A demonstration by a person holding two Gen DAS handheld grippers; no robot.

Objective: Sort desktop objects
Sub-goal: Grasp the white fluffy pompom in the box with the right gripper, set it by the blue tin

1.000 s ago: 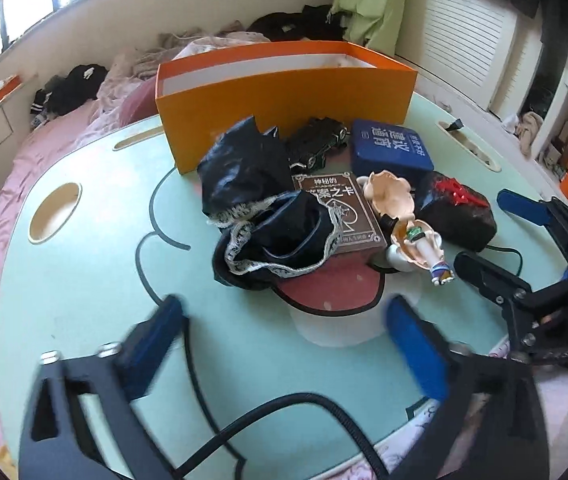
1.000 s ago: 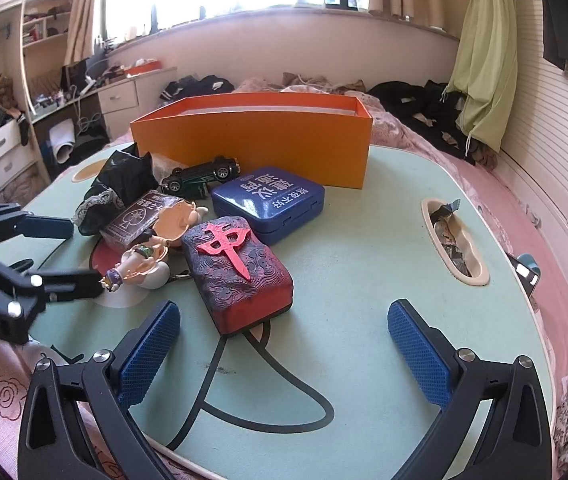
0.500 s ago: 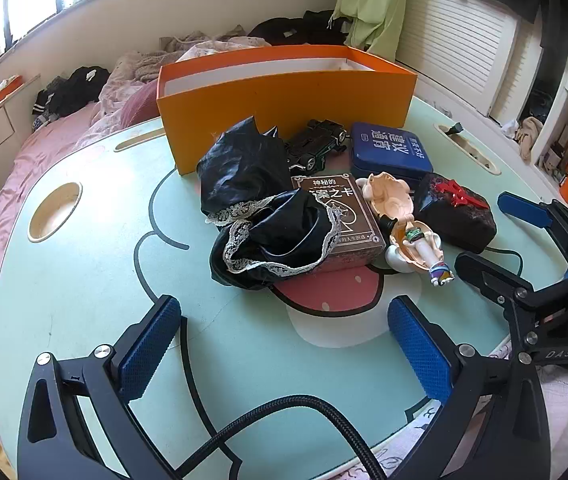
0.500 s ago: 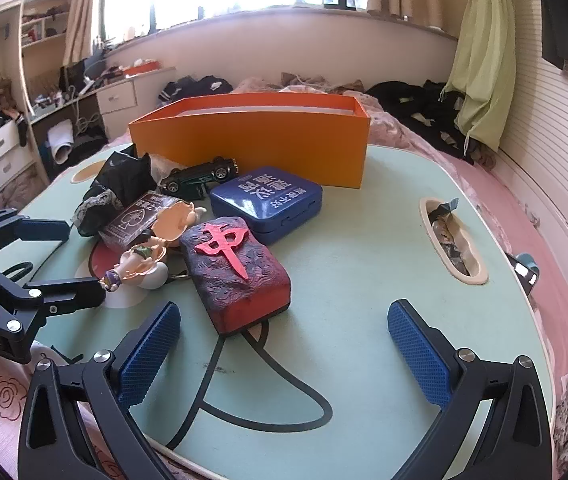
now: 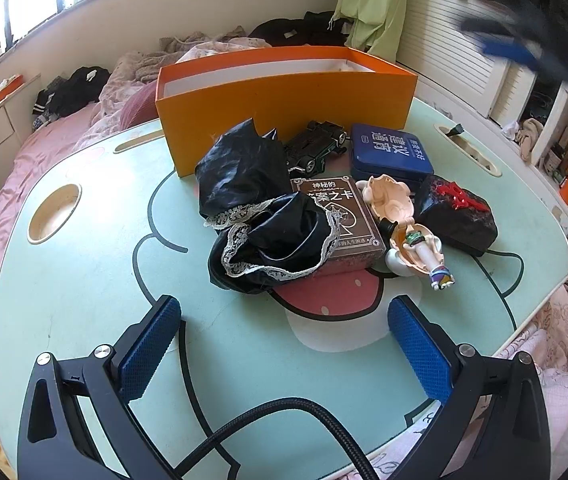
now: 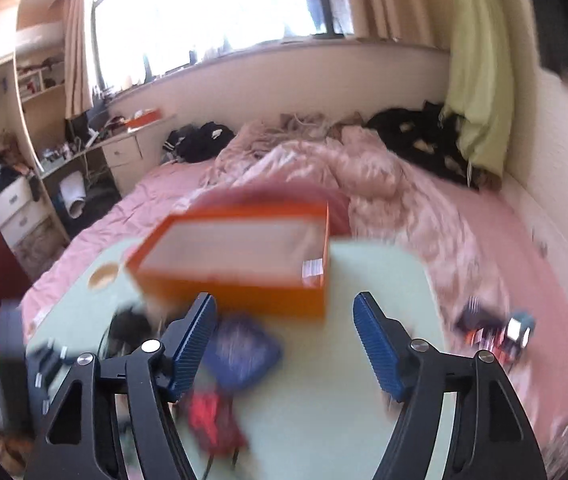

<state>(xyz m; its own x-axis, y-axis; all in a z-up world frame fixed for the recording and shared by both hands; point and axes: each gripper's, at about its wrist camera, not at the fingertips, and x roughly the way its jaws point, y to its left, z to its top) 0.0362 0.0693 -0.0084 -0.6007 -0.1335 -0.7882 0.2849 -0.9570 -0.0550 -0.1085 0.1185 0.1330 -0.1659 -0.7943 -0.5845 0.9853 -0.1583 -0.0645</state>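
My left gripper hangs over the near edge of the mint-green desk, its jaws spread wide with nothing between them. Ahead of it sits the pile to sort: a black lace-trimmed cloth draped partly over a brown card box, with a small doll figure lying just beside that box on its right. Further right is a dark block with a red character. Behind these I see a toy car and a blue tin, side by side in front of the orange box, which stands open at the far side of the desk.

My right gripper shows as a blur at the upper right of the left view. In its own view, heavily smeared, it looks down toward the orange box and the blue tin. Its jaws have just been closing, yet they stand apart with nothing between them.
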